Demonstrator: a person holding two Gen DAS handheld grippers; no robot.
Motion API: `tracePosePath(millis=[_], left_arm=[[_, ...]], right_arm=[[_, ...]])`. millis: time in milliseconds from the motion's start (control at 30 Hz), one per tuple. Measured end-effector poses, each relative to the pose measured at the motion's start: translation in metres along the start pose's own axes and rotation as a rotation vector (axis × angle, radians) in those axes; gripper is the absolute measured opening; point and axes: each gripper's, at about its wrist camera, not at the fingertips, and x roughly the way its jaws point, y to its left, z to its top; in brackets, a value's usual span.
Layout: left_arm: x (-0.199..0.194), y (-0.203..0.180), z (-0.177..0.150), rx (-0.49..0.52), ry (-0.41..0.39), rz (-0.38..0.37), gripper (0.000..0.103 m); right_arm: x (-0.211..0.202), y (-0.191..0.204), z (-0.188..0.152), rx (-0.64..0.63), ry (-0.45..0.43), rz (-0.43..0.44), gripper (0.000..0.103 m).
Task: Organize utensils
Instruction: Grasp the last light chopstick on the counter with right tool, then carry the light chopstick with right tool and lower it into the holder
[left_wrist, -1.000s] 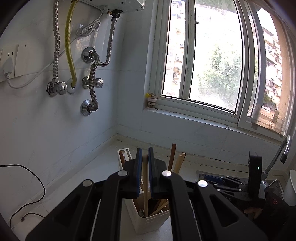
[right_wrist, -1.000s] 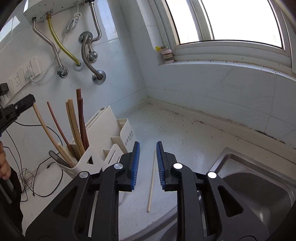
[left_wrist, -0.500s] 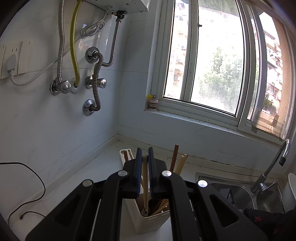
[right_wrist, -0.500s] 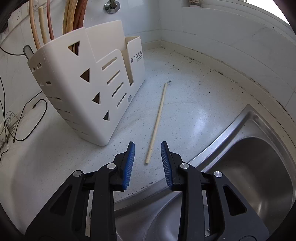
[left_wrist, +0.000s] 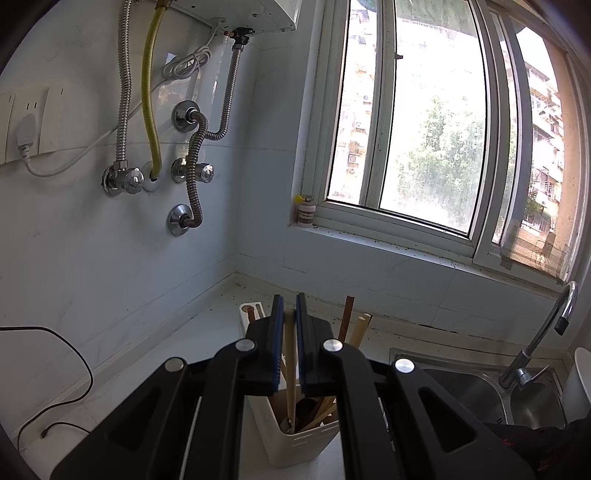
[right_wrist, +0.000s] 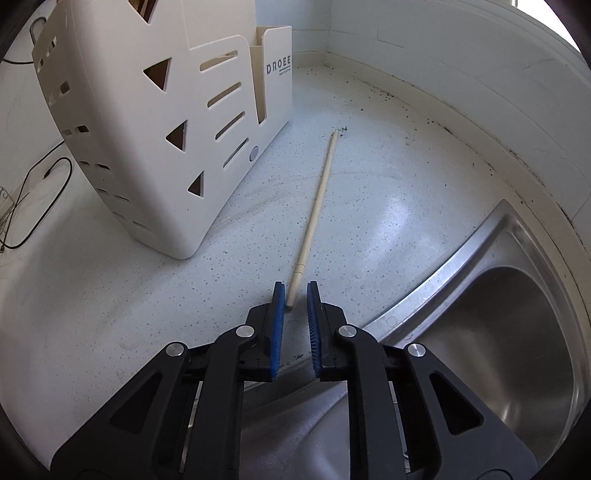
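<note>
On the desk: chopstick (right_wrist: 317, 206) beside holder (right_wrist: 162, 122)
Right tool (right_wrist: 295, 295): spread, jaws just closing, chopstick's end between, untouched
Left tool (left_wrist: 289, 314): pinching upright stick (left_wrist: 290, 369) over holder

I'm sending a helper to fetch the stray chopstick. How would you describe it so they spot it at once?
Find the steel sink; on the speckled counter left of it stands a cream holder. Between them one pale chopstick lies flat, the only one outside the holder, its near end between the right gripper tips.
</note>
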Motion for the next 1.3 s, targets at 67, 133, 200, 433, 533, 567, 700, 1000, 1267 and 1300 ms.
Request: tracePosePath(millis=[67,133,200,433,533,567,700,1000,1267,1300], left_arm=[[-0.001,0.000,0.000,-0.004,-0.004,0.004,0.006],[-0.002,0.000,0.001,-0.006,-0.006,0.007,0.006],[-0.003,0.000,0.001,-0.007,-0.009,0.010,0.006],[-0.010,0.000,0.004,-0.006,-0.039,0.030,0.006],[-0.009,0.001,0.005,-0.010,-0.041,0.032,0.006],[-0.009,0.002,0.005,-0.021,-0.046,0.032,0.006],[-0.012,0.004,0.003,-0.047,-0.068,0.032,0.006],[-0.019,-0.004,0.002,-0.034,-0.104,0.064,0.006],[-0.023,-0.007,0.008,-0.015,-0.131,0.083,0.006],[-0.023,-0.006,0.009,-0.020,-0.133,0.080,0.006]], right_arm=[[0.000,-0.001,0.001,0.002,-0.002,-0.006,0.006],[0.000,-0.003,0.002,0.000,-0.003,-0.005,0.005],[-0.003,-0.005,0.003,0.002,-0.015,-0.006,0.005],[-0.054,-0.024,0.010,0.083,-0.154,0.036,0.004],[-0.088,-0.032,0.017,0.122,-0.233,0.051,0.004],[-0.099,-0.035,0.020,0.131,-0.258,0.052,0.004],[-0.143,-0.038,0.031,0.134,-0.381,0.054,0.004],[-0.194,-0.031,0.049,0.135,-0.534,0.082,0.004],[-0.243,-0.019,0.072,0.115,-0.638,0.194,0.004],[-0.250,-0.017,0.075,0.110,-0.652,0.203,0.004]])
